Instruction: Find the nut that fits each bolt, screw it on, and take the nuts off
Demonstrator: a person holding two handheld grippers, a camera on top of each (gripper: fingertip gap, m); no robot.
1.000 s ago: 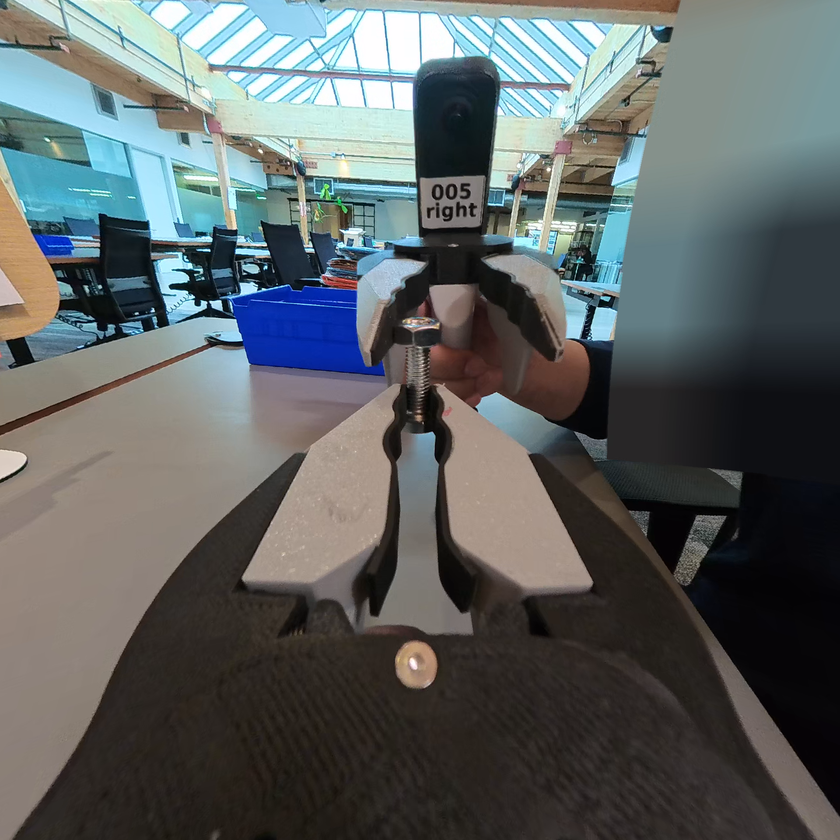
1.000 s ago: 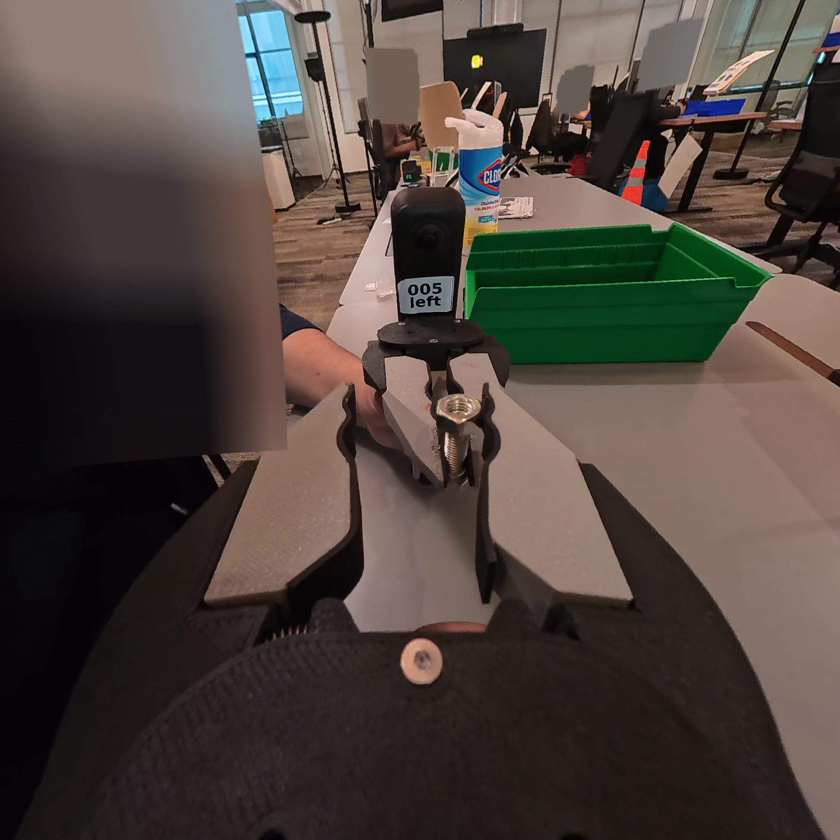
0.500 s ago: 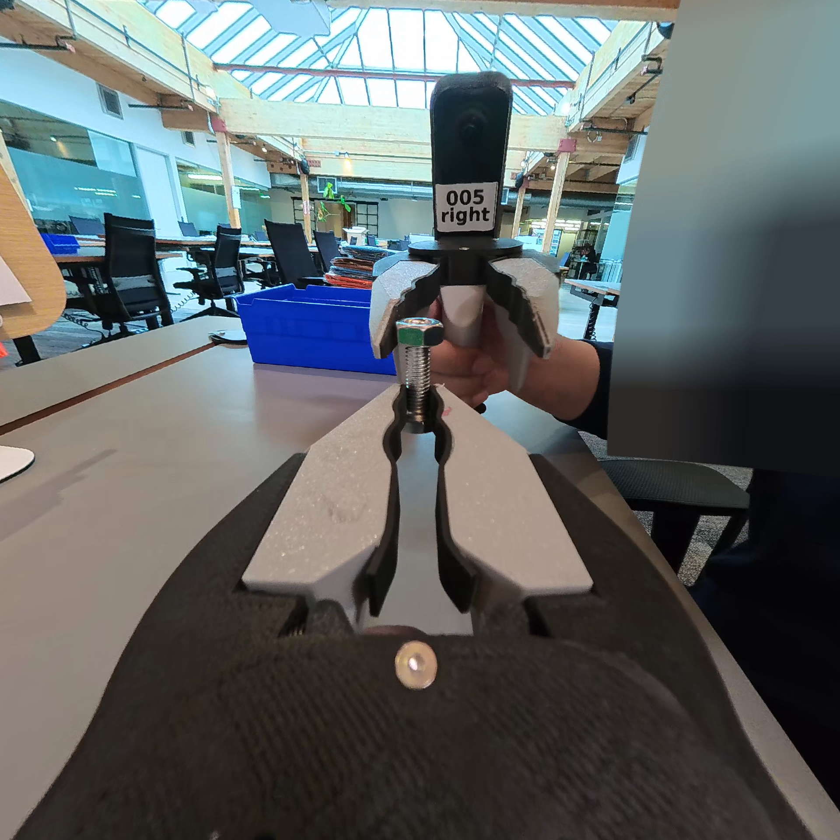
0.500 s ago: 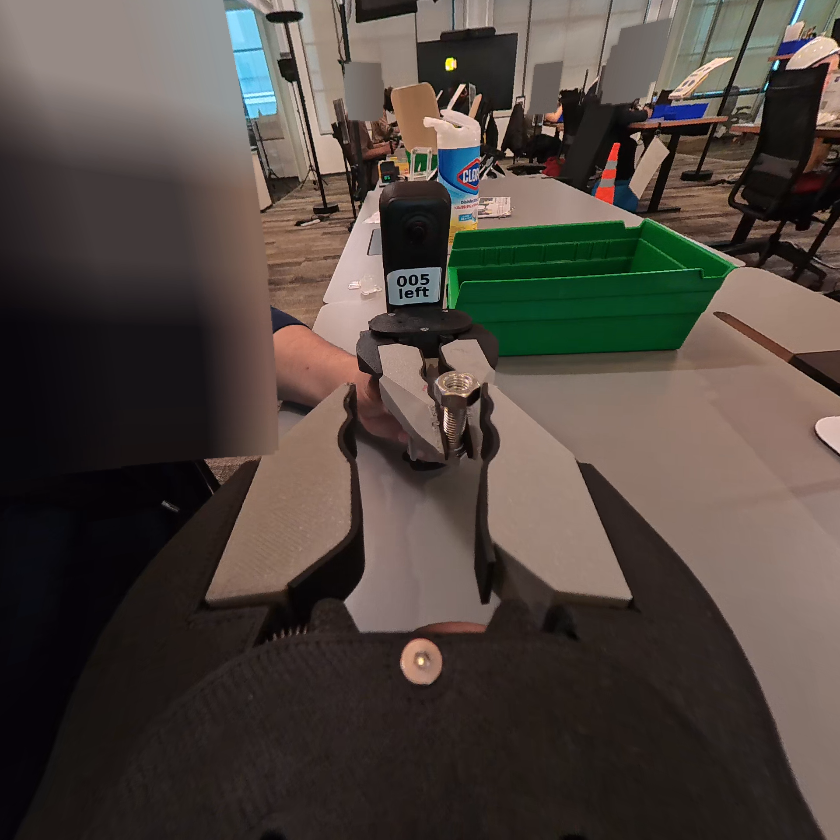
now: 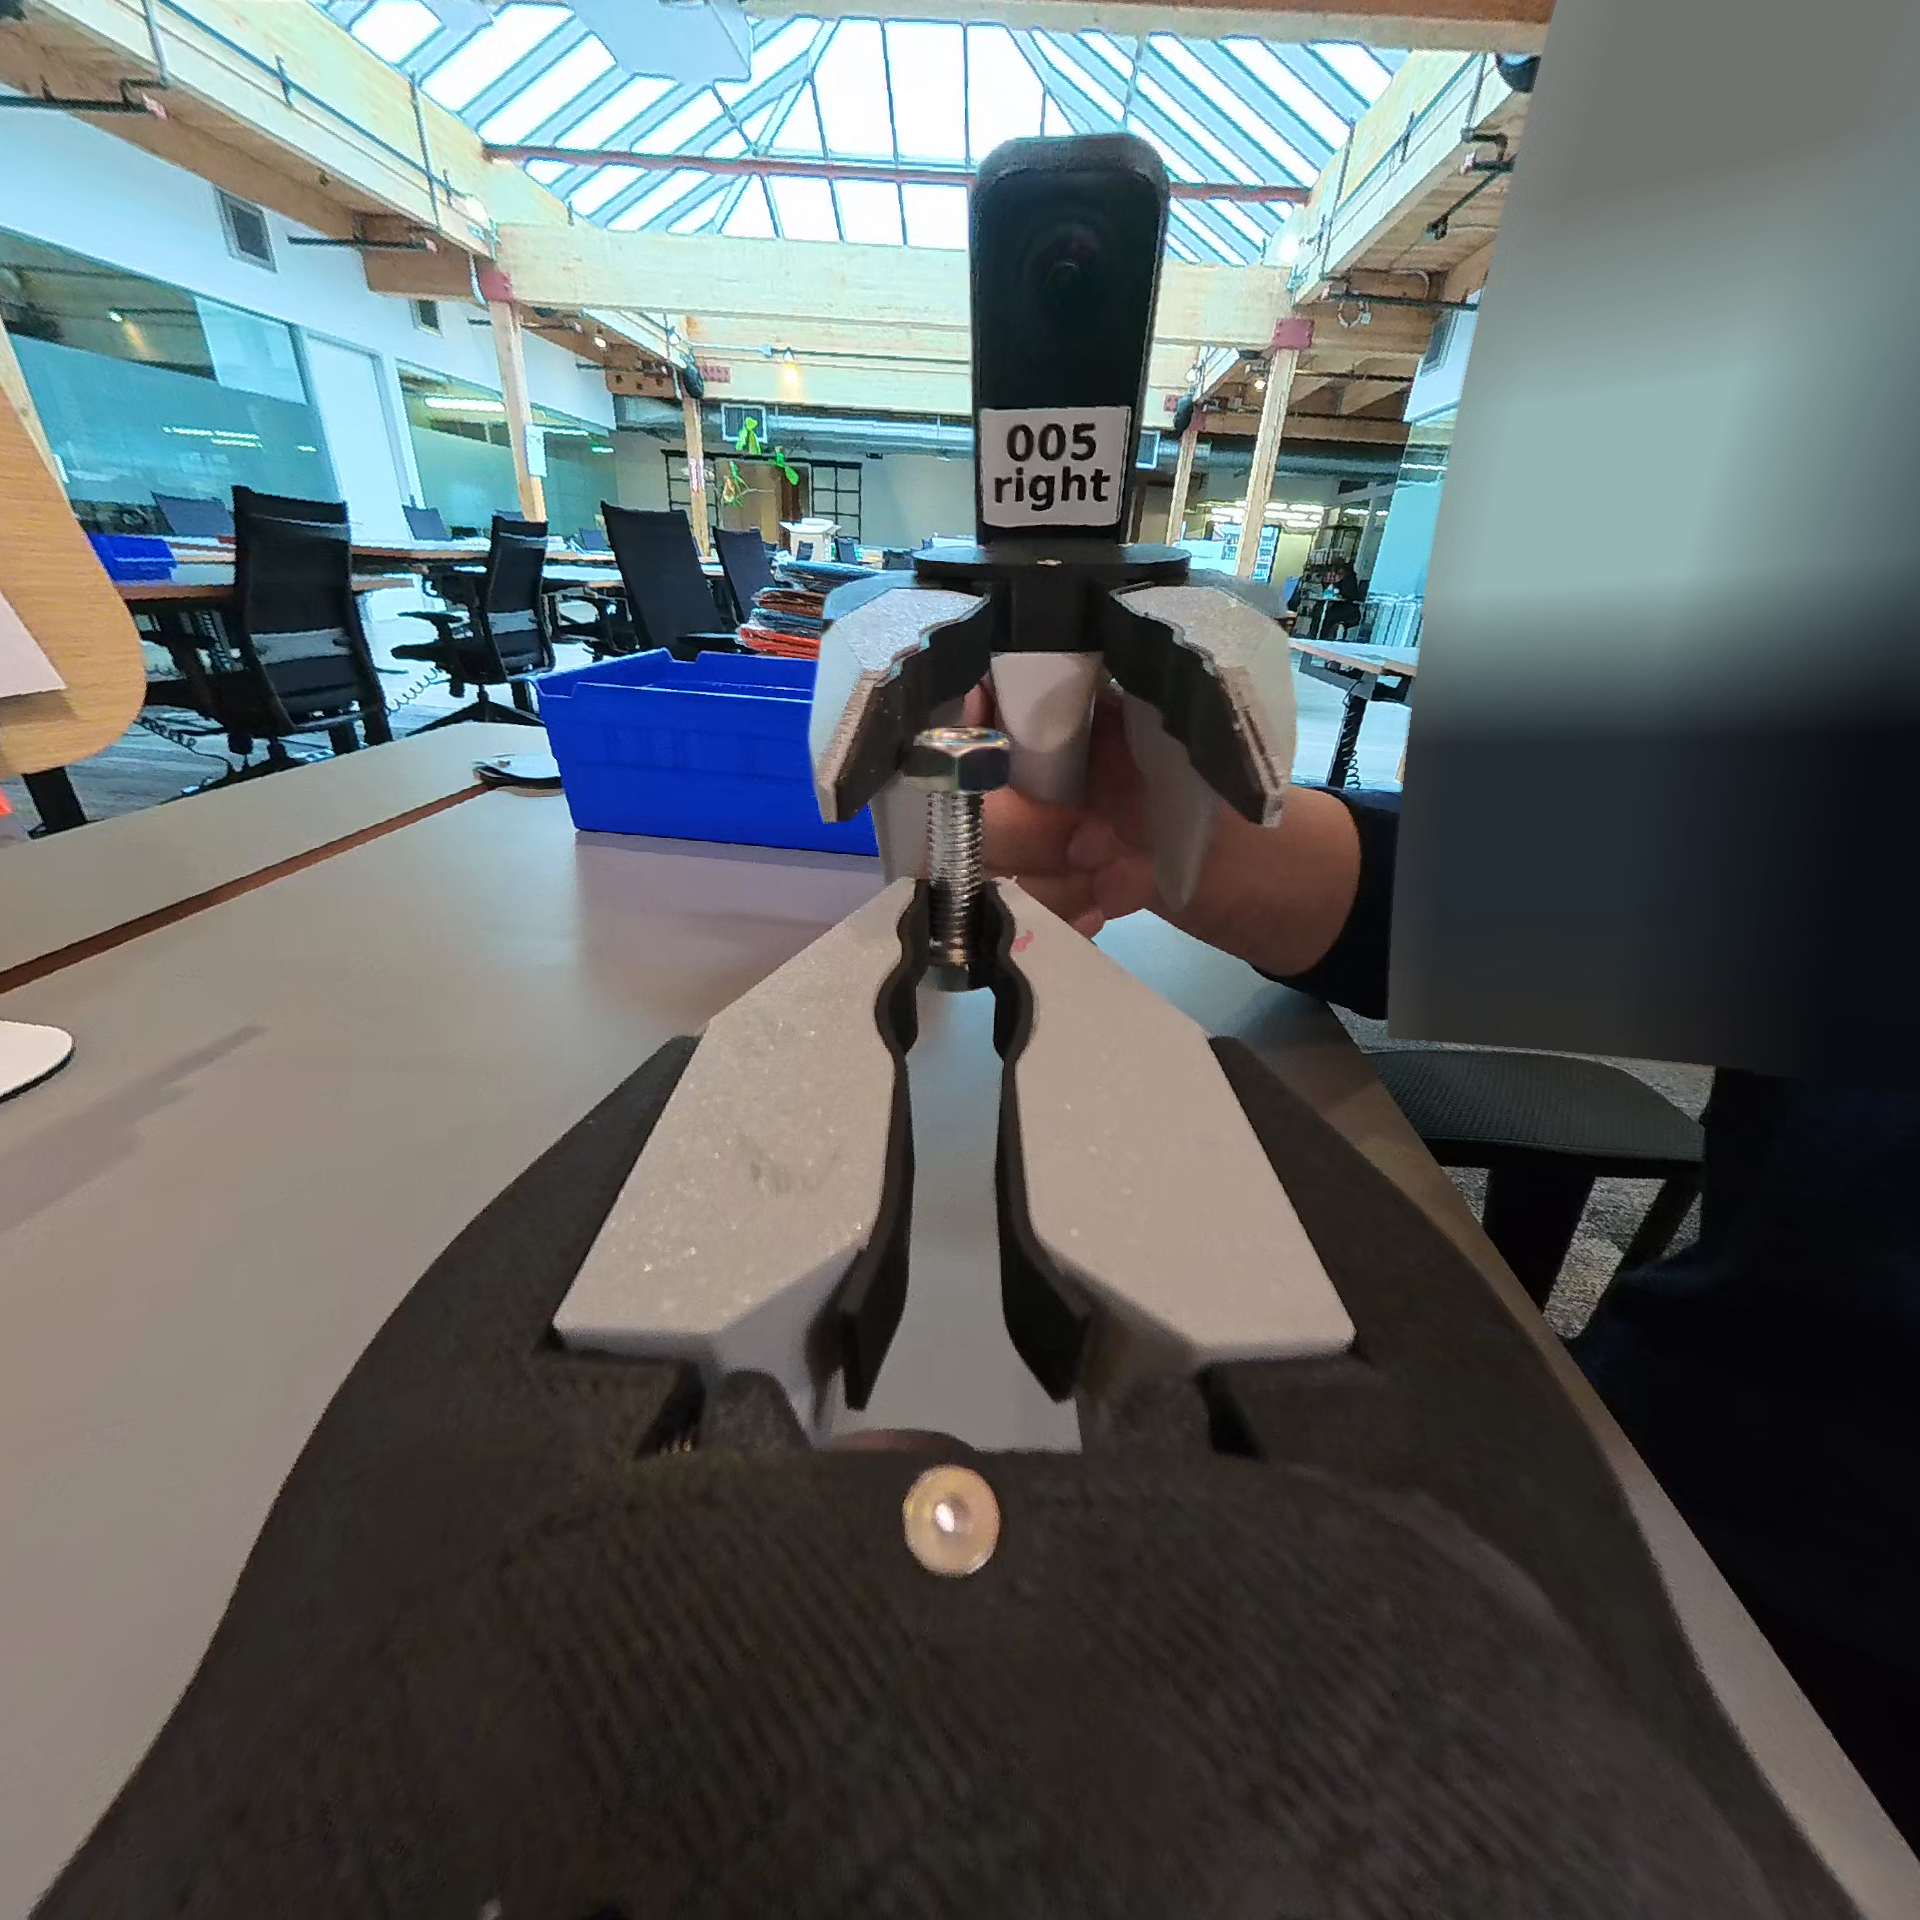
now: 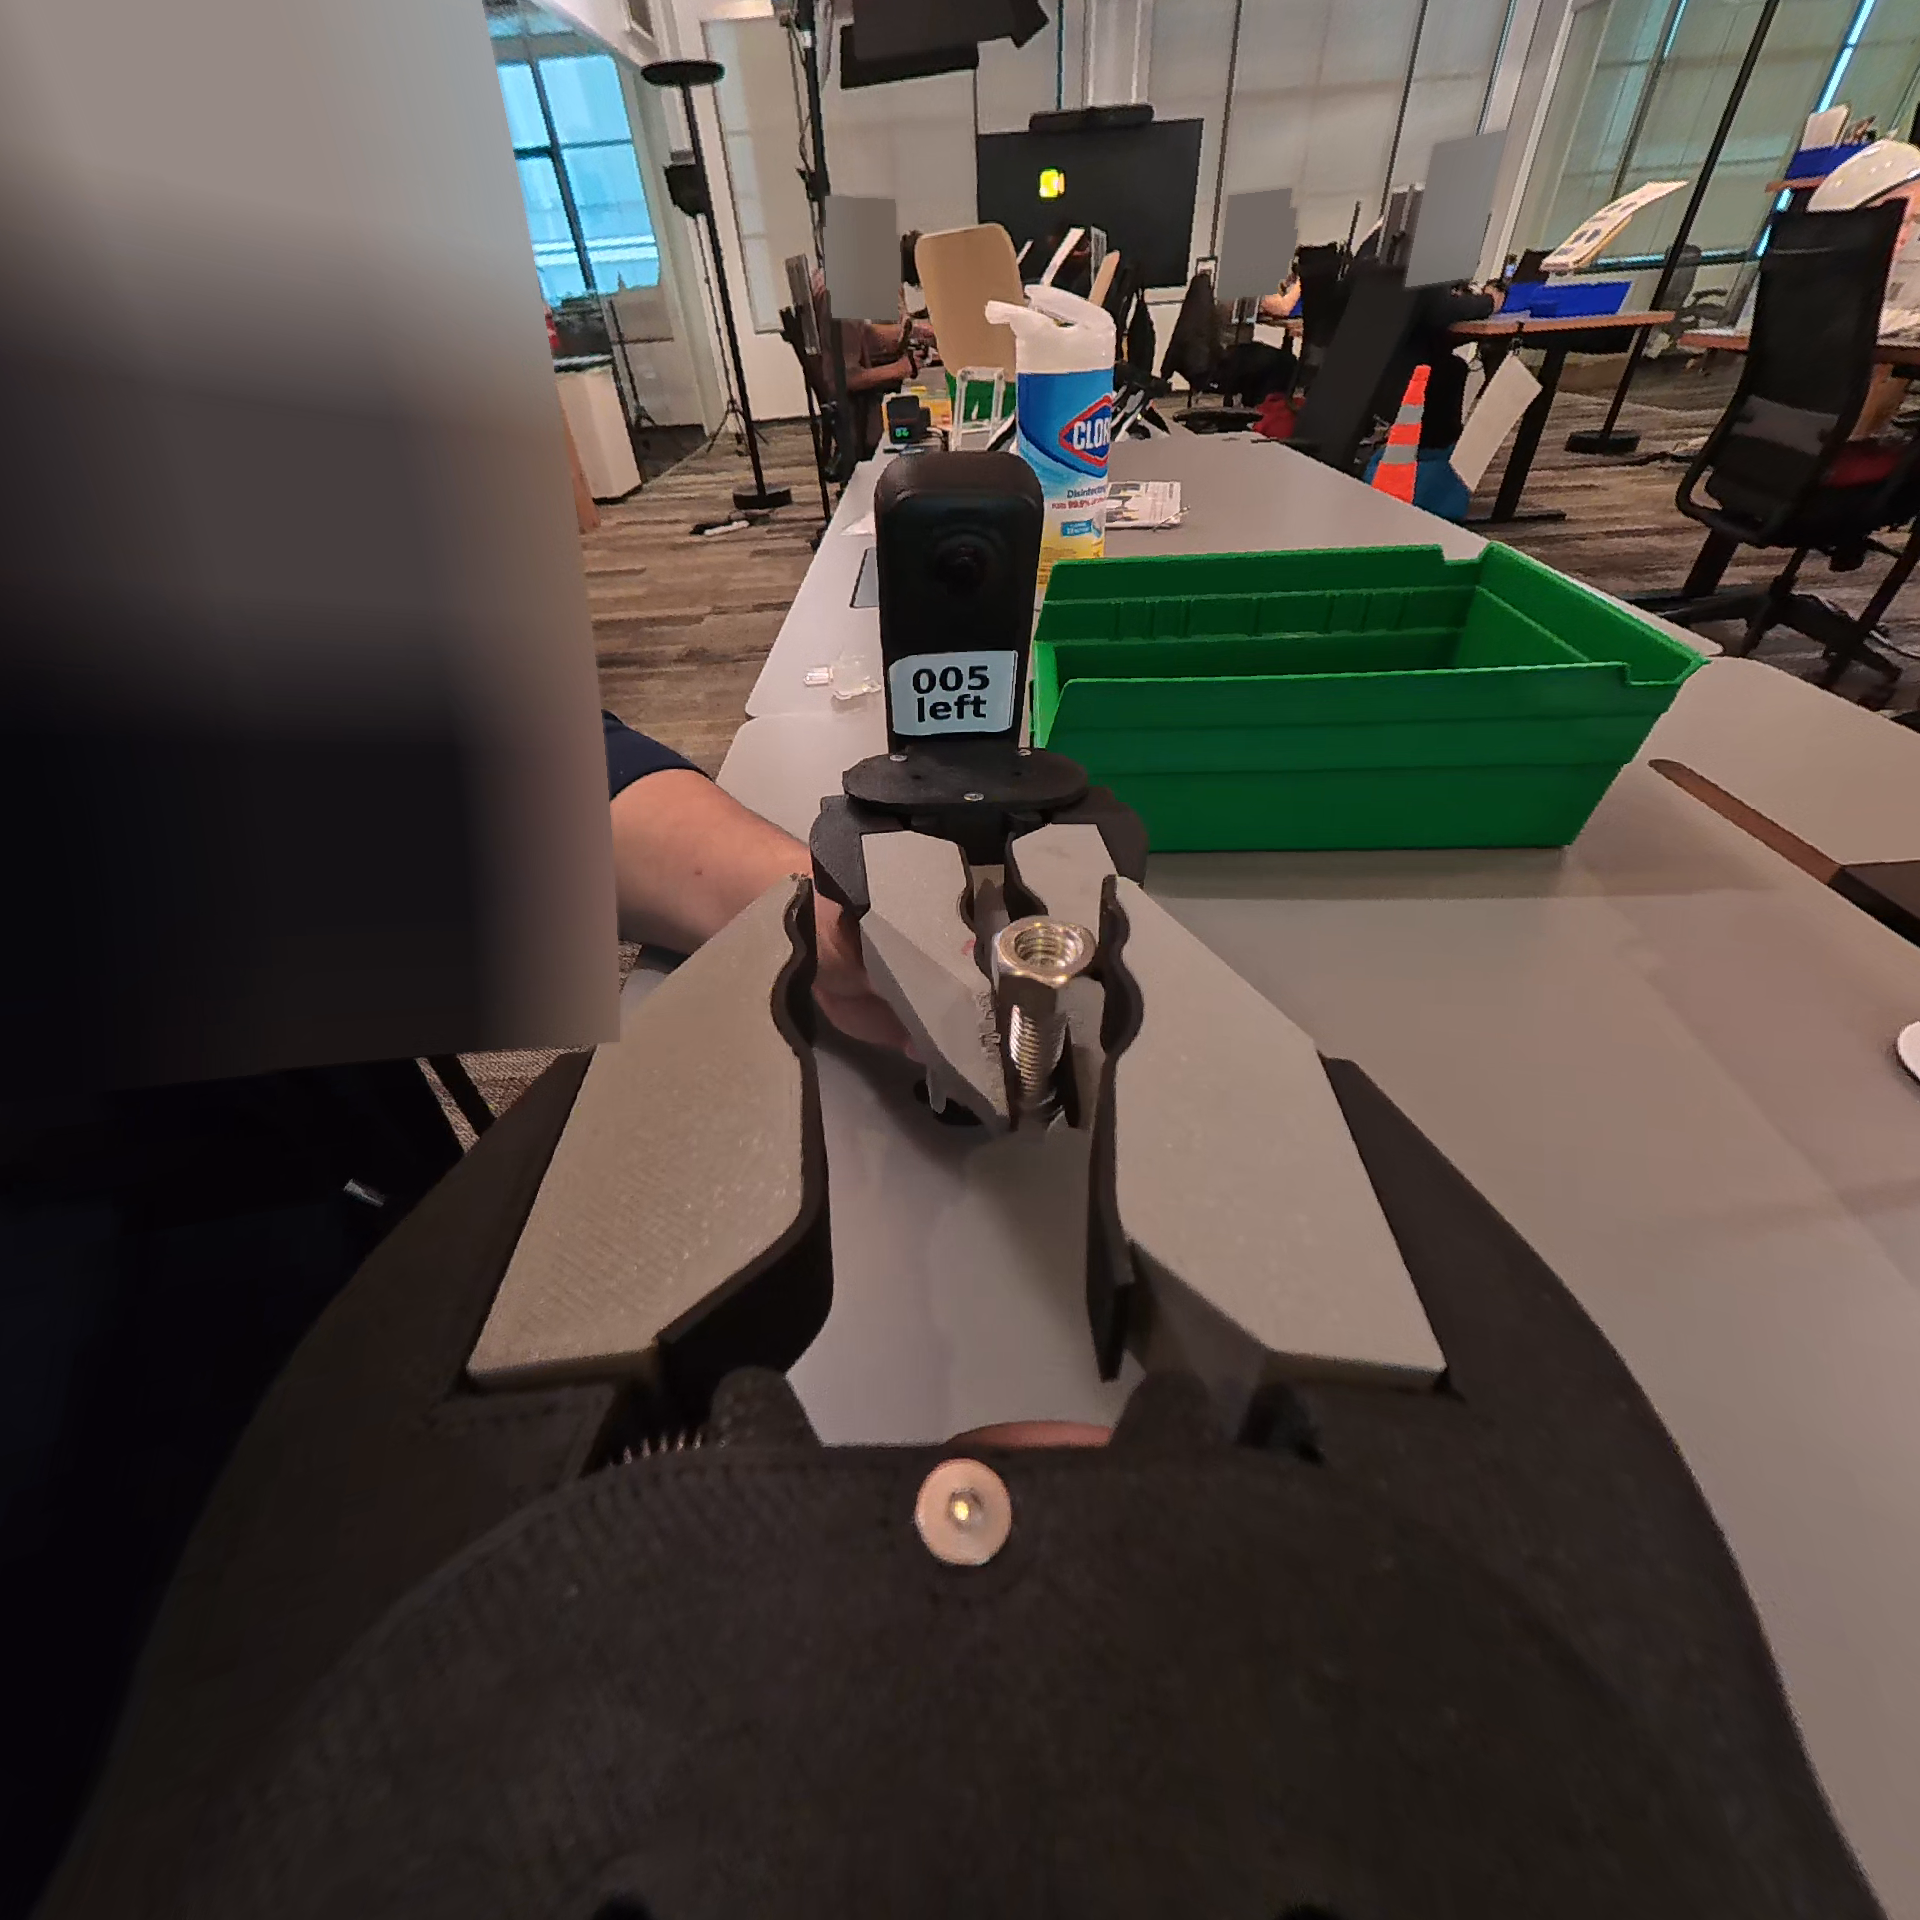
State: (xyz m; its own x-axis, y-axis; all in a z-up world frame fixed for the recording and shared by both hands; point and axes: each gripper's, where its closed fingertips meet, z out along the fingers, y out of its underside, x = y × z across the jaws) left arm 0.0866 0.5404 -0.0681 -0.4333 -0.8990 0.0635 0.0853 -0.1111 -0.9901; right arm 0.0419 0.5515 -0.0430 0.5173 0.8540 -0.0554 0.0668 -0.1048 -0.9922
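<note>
My left gripper (image 5: 956,914) is shut on a silver bolt (image 5: 954,842) and holds it upright above the grey table (image 5: 312,1039). A silver hex nut (image 5: 956,756) sits at the top of the bolt's thread. My right gripper (image 6: 956,935) is open and faces the left one. The nut (image 6: 1042,961) stands between its fingers, close to the right-hand finger (image 6: 1195,1091), with a wide gap to the other finger. The right gripper also shows in the left wrist view (image 5: 1049,800), just behind the nut. The left gripper also shows in the right wrist view (image 6: 1029,1117).
A blue bin (image 5: 686,748) stands on the table behind the bolt in the left wrist view. A green bin (image 6: 1351,727) and a wipes canister (image 6: 1065,436) stand behind in the right wrist view. A hand (image 5: 1091,852) holds the right gripper. Office chairs and desks stand farther off. Spacing between my two grippers at the tips: around 4 centimetres.
The right gripper has shifted slightly sideways around the nut and stayed open. The left gripper keeps the same hold on the bolt.
</note>
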